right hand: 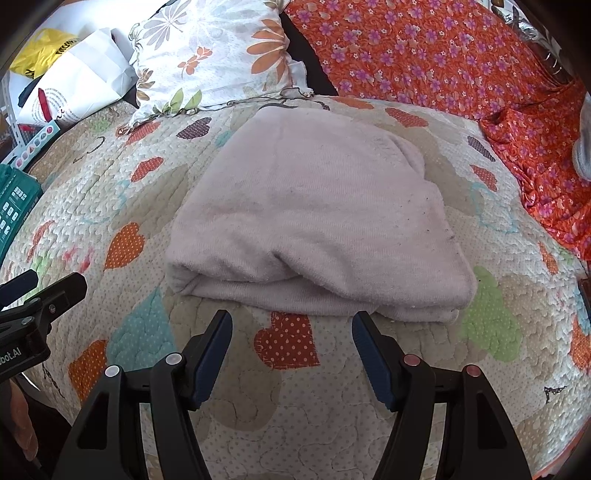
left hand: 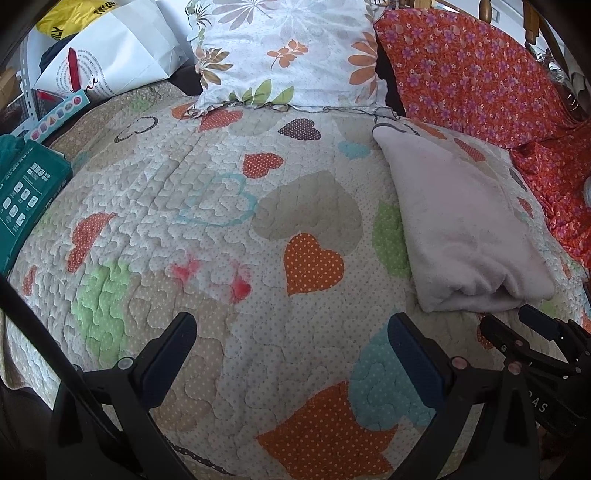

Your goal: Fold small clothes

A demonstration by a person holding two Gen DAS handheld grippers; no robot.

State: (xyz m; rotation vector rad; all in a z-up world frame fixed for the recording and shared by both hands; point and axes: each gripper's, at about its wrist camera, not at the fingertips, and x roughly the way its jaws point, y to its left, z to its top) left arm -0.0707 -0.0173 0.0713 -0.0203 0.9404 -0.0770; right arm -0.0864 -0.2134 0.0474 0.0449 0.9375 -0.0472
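A pale pinkish-grey garment [right hand: 317, 221] lies folded into a thick pad on the heart-patterned quilt [right hand: 258, 398]; the left wrist view has it at the right [left hand: 458, 229]. My right gripper [right hand: 291, 325] hovers just short of its near folded edge, open, nothing between the fingers. My left gripper [left hand: 291, 328] stands open over bare quilt [left hand: 221, 221], to the left of the garment. The right gripper's fingertips [left hand: 532, 321] show at the lower right of the left wrist view, and the left gripper's tips [right hand: 55, 288] at the left edge of the right wrist view.
A floral pillow [left hand: 288, 55] lies at the head of the bed. Orange flowered cloth [left hand: 480, 74] covers the right side. White paper bags [left hand: 122, 48], a yellow bag [left hand: 70, 18] and a teal box [left hand: 26, 184] crowd the left edge.
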